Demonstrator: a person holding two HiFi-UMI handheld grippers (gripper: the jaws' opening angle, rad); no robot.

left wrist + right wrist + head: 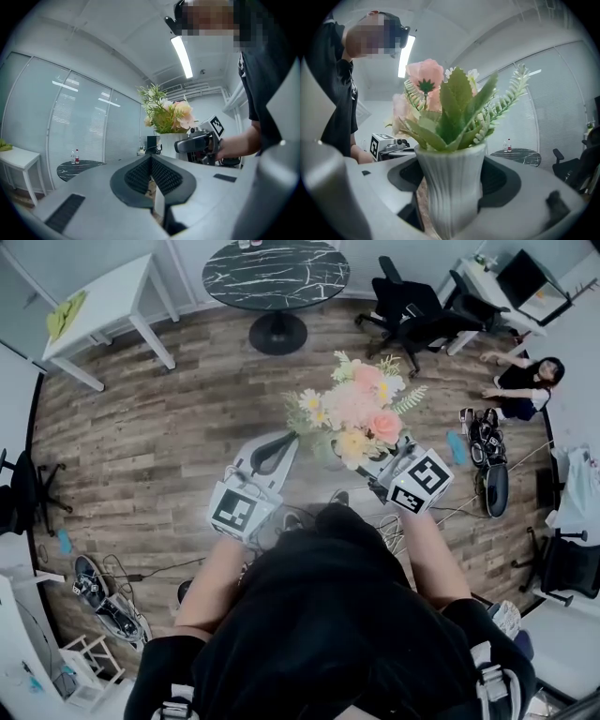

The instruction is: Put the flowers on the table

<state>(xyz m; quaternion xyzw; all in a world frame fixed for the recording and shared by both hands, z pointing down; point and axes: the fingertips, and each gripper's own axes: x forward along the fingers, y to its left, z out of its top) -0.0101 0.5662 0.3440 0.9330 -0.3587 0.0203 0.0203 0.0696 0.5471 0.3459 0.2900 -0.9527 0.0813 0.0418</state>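
Honestly, with the right gripper (452, 199) clamped on the vase (449, 171) of flowers (356, 413) in mid-air and the left gripper (151, 176) closed on nothing, I'd carry it upright to the round table (281, 277).

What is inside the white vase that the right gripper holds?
Pink flowers and green leaves stick out of the vase. Its ribbed wall covers whatever lies lower inside.
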